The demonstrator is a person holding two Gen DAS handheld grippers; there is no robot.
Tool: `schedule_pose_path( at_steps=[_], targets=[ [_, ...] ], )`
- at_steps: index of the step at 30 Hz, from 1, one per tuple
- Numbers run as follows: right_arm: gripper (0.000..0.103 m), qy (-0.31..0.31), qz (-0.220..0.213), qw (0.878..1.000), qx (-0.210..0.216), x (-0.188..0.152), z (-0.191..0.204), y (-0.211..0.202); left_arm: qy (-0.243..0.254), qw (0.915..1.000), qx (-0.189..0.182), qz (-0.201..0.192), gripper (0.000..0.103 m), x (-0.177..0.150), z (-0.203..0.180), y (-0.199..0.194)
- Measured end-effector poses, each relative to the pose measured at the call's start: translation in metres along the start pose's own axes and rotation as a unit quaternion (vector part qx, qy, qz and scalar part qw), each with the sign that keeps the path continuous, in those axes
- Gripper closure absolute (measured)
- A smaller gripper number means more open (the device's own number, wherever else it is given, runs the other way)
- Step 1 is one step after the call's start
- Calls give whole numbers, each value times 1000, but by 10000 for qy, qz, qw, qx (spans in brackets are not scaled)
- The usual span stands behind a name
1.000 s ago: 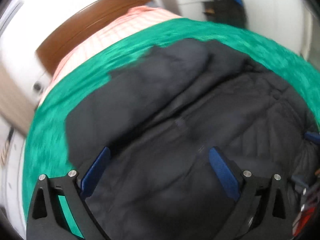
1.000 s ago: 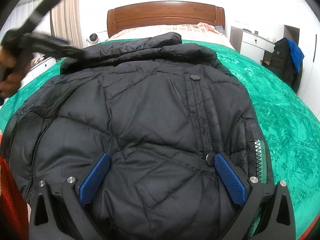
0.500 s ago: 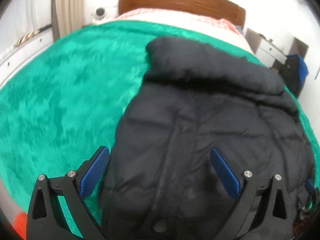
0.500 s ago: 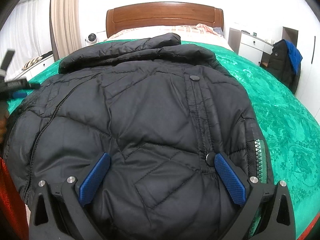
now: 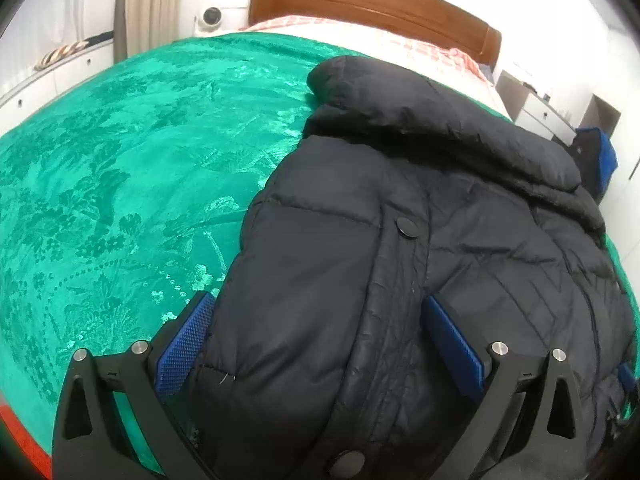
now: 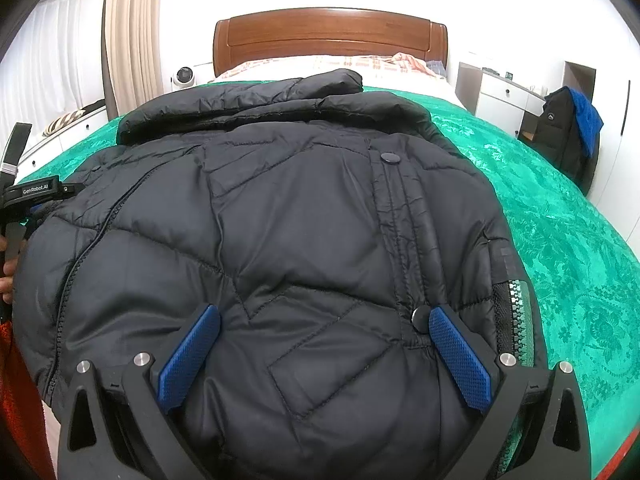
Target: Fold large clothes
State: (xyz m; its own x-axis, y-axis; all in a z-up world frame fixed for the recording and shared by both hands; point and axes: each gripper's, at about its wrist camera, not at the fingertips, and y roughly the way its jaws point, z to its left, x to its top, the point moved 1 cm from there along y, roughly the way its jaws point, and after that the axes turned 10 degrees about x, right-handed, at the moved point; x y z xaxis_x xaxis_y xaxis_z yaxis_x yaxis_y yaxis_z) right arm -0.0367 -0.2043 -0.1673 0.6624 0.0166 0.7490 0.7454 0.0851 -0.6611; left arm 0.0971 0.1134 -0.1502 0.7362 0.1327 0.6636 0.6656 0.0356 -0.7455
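We see a black quilted puffer jacket [image 6: 304, 240] lying flat on the green patterned bedspread [image 5: 112, 184], snaps fastened. Our left gripper [image 5: 320, 344], marked "GenRobot.AI", and right gripper [image 6: 324, 348] are both spread apart.

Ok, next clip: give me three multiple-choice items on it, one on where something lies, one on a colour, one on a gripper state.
1. Where does the jacket lie?
A. on the bed cover
B. on the floor
C. on a chair

2. What colour is the bed cover?
A. white
B. green
C. brown

3. How does the right gripper stand?
A. shut on the collar
B. shut on the zip
C. open, holding nothing

Answers:
1 A, the black jacket is spread flat on the cover, collar toward the headboard.
2 B, green patterned cloth shows on both sides of the jacket.
3 C, its blue fingers stand wide apart over the jacket; the left gripper is open too.
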Motion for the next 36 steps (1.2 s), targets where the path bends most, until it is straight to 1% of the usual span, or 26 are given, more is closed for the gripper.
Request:
schedule_pose_path(
  at_steps=[2, 6, 23, 36],
  targets=[
    [0, -3, -3, 10000, -4, 0, 0, 0, -1, 10000, 1, 4, 0, 2, 1, 5],
    [0, -18, -9, 10000, -26, 0, 0, 0, 5, 10000, 15, -5, 0, -2, 0, 0],
    [0, -38, -29, 10000, -51, -1, 1, 0, 42, 9999, 113, -88, 0, -2, -4, 2],
    [0, -42, -31, 10000, -53, -1, 1, 0, 42, 9999, 113, -93, 0, -2, -4, 2]
  ],
)
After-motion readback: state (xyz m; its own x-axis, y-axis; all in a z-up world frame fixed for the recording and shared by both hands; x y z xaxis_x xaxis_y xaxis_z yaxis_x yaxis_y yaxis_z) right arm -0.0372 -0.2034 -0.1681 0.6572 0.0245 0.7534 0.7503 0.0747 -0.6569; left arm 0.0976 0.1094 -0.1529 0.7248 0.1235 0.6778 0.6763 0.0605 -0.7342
